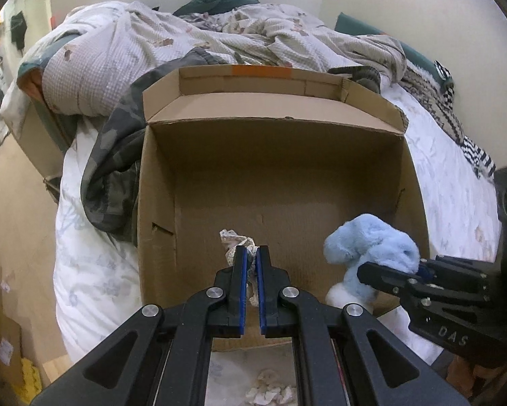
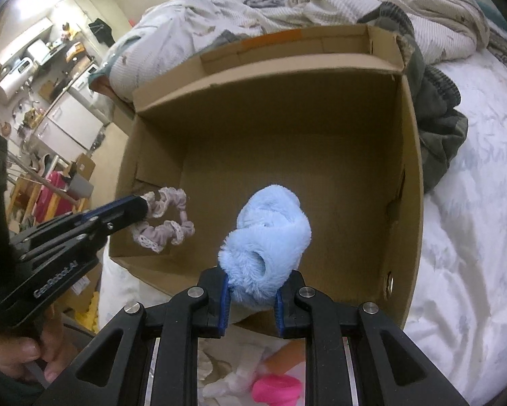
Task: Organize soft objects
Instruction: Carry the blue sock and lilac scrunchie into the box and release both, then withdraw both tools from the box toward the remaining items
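An open cardboard box [image 1: 321,108] [image 2: 412,155] lies on the bed with bare cardboard inside. My left gripper [image 1: 251,253] is shut on a pale lace-edged scrunchie [image 1: 234,238] and holds it over the box's near left part; the right wrist view shows the scrunchie [image 2: 167,223] hanging from that gripper [image 2: 141,208]. My right gripper [image 2: 251,287] is shut on a fluffy light-blue soft toy [image 2: 270,226] and holds it over the box's near edge. The left wrist view shows the toy [image 1: 371,240] at the box's right side.
Crumpled quilts and a camouflage garment [image 1: 114,155] are piled behind and left of the box. A white sheet [image 2: 473,237] covers the bed to the right. More soft items, including a pink one [image 2: 277,389] and white cloth [image 1: 270,392], lie below the grippers.
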The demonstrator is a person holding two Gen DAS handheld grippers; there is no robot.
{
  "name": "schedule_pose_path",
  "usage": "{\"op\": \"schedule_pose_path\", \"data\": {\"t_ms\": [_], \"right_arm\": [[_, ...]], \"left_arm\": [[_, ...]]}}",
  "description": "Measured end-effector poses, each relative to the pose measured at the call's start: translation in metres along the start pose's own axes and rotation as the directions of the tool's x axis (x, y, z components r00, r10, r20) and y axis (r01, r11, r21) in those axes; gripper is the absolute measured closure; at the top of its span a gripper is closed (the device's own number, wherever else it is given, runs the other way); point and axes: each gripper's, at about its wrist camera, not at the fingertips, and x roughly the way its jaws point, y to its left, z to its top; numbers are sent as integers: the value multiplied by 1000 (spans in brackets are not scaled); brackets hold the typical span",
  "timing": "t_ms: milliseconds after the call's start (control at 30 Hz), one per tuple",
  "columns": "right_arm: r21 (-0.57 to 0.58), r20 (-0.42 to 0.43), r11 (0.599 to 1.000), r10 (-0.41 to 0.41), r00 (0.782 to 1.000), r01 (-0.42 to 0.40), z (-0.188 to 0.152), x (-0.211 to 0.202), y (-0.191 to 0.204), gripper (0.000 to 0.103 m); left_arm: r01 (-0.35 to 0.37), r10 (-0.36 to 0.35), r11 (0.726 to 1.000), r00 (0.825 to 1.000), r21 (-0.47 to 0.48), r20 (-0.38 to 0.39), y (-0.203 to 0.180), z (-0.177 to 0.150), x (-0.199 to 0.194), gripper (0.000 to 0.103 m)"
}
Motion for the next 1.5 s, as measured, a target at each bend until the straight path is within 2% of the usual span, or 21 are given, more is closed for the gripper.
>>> {"op": "schedule_pose_path", "data": {"t_ms": [600, 633, 700, 767, 800, 867, 900, 1000, 1033, 1167, 1233, 1500], "right_arm": [[32, -31, 999, -17, 999, 18, 3, 12, -4, 80], [34, -32, 999, -15, 999, 16, 3, 12, -4, 79], [42, -32, 999, -7, 999, 8, 2, 11, -5, 76], [55, -29, 999, 3, 1000, -1, 2, 10, -6, 71], [61, -28, 998, 9, 1000, -7, 2, 9, -6, 68], [71, -23, 997, 25, 999, -23, 2, 8, -7, 55], [73, -16, 997, 29, 999, -28, 2, 6, -8, 42], [78, 17, 996, 44, 999, -45, 2, 1, -8, 35], [76, 22, 996, 47, 999, -49, 3, -1, -8, 29], [90, 63, 994, 59, 996, -64, 3, -9, -8, 18], [93, 73, 994, 57, 996, -64, 2, -13, -7, 6], [111, 106, 991, 61, 993, -73, 3, -23, -8, 5]], "left_arm": [[-20, 19, 1000, 998, -9, -54, 1, -6, 11, 95], [-18, 17, 1000, 998, -10, -59, 1, -6, 12, 88], [-12, 11, 1000, 998, -17, -63, 2, -6, 12, 69], [-25, 24, 999, 999, -23, -41, 2, -7, 8, 32], [-37, 37, 999, 999, -24, -25, 2, -8, 5, 28], [-57, 57, 998, 998, -10, 0, 1, -11, 2, 26], [-67, 67, 998, 998, 0, 1, 0, -13, 2, 26], [-115, 115, 993, 993, 14, -1, 1, -16, 2, 26], [-123, 123, 992, 992, 6, 0, 2, -16, 2, 26], [-146, 147, 989, 989, -17, 9, 6, -17, -3, 26], [-161, 162, 987, 987, -14, 22, 6, -18, -6, 26], [-150, 152, 987, 987, -55, 47, 10, -19, -20, 26]]}}
